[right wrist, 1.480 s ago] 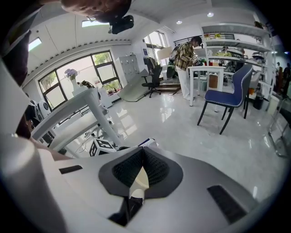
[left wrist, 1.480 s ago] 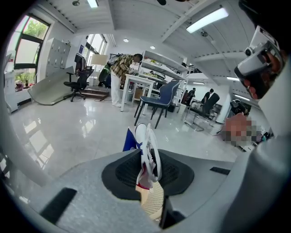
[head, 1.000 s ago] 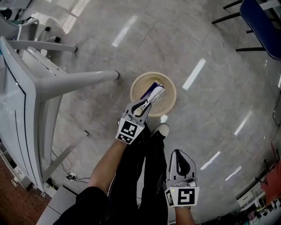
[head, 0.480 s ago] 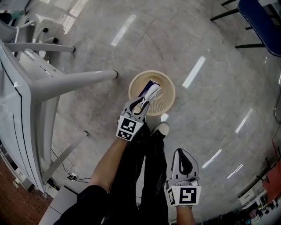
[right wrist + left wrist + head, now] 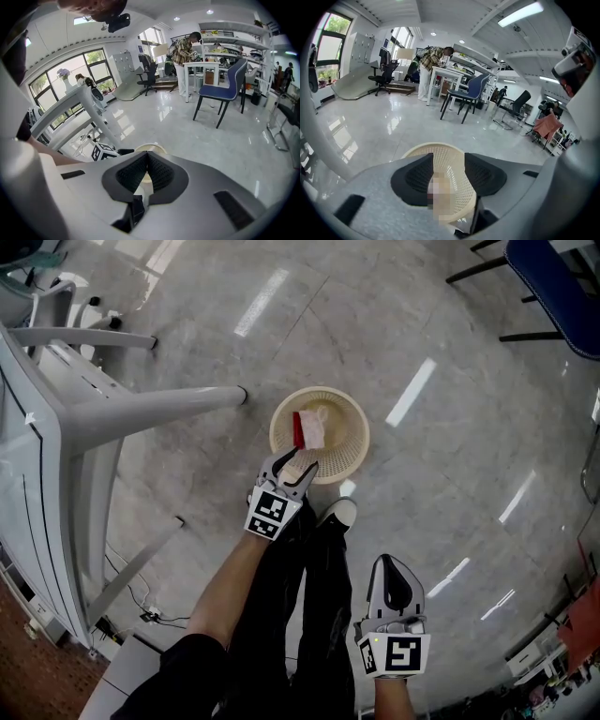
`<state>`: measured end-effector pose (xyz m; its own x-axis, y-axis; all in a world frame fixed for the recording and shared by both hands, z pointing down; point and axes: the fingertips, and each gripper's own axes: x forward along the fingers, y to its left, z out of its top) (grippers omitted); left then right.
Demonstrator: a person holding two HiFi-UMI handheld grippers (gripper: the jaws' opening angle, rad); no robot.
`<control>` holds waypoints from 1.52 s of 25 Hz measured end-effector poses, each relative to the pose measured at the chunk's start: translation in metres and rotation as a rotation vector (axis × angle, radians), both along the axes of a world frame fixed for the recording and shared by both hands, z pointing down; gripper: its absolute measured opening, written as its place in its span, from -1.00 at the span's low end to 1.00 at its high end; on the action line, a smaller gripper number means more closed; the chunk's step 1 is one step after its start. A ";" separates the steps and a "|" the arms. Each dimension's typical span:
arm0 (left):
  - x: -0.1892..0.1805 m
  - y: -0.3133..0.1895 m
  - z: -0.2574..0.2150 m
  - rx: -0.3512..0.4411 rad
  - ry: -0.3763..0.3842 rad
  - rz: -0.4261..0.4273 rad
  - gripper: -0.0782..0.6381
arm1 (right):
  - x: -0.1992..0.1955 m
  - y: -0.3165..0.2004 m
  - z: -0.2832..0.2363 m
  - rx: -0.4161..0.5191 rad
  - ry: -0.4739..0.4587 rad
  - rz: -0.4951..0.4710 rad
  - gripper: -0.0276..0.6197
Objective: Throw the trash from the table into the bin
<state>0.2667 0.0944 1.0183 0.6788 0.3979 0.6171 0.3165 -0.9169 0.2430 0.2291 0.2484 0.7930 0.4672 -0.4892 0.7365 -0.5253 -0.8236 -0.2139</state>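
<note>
Where the head view looks steeply down, a round cream bin [image 5: 362,442] stands on the grey floor [image 5: 450,502] beside a white table [image 5: 47,484]. Crumpled trash [image 5: 311,427], red and white, lies inside the bin. The left gripper [image 5: 298,461] hangs at the bin's near rim. The right gripper [image 5: 391,568] is lower right, well apart from the bin.

In the left gripper view, the jaws of the left gripper [image 5: 449,158] stand apart, having just been opening, and grip nothing. The bin's mesh wall shows through the gap.

In the right gripper view, the jaws of the right gripper [image 5: 147,153] are closed together, tips touching, with nothing held. The bin's rim peeks just beyond them.
</note>
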 end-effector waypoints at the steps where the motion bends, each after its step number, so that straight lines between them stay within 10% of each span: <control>1: -0.001 0.001 0.000 0.000 -0.003 0.003 -0.23 | -0.001 -0.001 -0.001 0.003 0.000 -0.002 -0.89; 16: -0.007 0.002 -0.020 0.013 -0.003 0.008 -0.22 | -0.002 -0.012 -0.016 0.030 0.015 -0.013 -0.89; 26: 0.011 -0.002 -0.104 0.018 0.066 0.026 -0.76 | 0.017 -0.027 -0.078 0.074 0.075 -0.034 -0.89; 38: 0.012 -0.005 -0.252 0.025 0.144 0.031 -0.76 | 0.029 -0.044 -0.166 0.135 0.137 -0.077 -0.89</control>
<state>0.2788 0.0897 0.7668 0.7484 0.4058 0.5246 0.3748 -0.9113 0.1703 0.2576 0.2041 0.6268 0.5156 -0.6175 0.5941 -0.6176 -0.7484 -0.2418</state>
